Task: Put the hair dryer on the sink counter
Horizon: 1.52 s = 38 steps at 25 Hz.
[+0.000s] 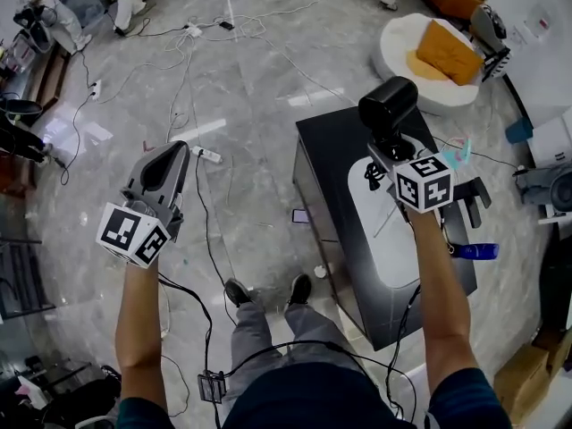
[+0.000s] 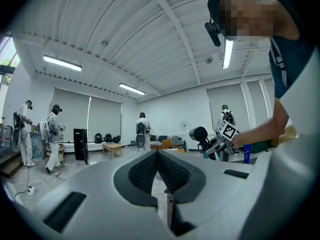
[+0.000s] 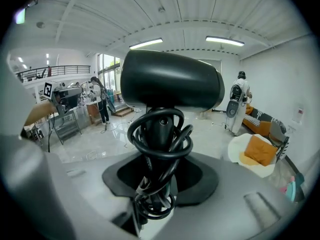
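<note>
A black hair dryer (image 1: 389, 105) stands upright in my right gripper (image 1: 386, 147), which is shut on its handle. It hangs above the far end of the black sink counter (image 1: 323, 155), just beyond the white basin (image 1: 400, 262). In the right gripper view the dryer's barrel (image 3: 170, 81) fills the middle, and its cord (image 3: 161, 134) is coiled round the handle between the jaws of the right gripper (image 3: 159, 184). My left gripper (image 1: 164, 179) hovers over the floor left of the counter. The left gripper (image 2: 158, 156) is shut with nothing in it.
A blue bottle (image 1: 472, 250) lies at the counter's right edge. A white round seat with an orange cushion (image 1: 447, 52) stands beyond the counter. Cables and a power strip (image 1: 207, 155) run across the grey floor. People (image 2: 52, 134) stand far off.
</note>
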Motion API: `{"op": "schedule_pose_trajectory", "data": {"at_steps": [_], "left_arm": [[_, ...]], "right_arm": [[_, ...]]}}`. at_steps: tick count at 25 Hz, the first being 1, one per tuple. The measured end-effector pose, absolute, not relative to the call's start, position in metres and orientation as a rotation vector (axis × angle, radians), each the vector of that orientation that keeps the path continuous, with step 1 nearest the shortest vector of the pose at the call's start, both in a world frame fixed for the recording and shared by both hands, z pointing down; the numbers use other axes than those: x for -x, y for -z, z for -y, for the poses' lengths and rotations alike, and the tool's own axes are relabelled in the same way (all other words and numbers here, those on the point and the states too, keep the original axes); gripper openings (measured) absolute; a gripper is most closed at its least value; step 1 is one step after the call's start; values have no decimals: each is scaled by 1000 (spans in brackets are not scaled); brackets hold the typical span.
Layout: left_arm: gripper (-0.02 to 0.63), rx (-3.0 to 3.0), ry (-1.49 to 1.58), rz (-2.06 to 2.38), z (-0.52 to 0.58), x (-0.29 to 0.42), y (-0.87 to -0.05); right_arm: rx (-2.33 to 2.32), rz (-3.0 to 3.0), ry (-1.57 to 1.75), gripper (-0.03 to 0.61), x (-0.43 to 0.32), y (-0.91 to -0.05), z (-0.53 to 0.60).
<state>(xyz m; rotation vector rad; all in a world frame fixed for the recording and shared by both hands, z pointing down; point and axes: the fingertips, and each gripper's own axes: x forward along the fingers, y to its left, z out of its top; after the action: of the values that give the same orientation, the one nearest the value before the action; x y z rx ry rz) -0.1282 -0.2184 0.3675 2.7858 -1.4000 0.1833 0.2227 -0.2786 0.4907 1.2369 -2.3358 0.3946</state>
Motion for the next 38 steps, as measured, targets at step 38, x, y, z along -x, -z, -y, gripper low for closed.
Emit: {"op": "schedule_pose_trajectory", "data": {"at_steps": [38], "left_arm": [[4,-2571,-178,1360,248,169,-521]], "right_arm": [[-1065,2033,-637,169,-189,-715,348]]}}
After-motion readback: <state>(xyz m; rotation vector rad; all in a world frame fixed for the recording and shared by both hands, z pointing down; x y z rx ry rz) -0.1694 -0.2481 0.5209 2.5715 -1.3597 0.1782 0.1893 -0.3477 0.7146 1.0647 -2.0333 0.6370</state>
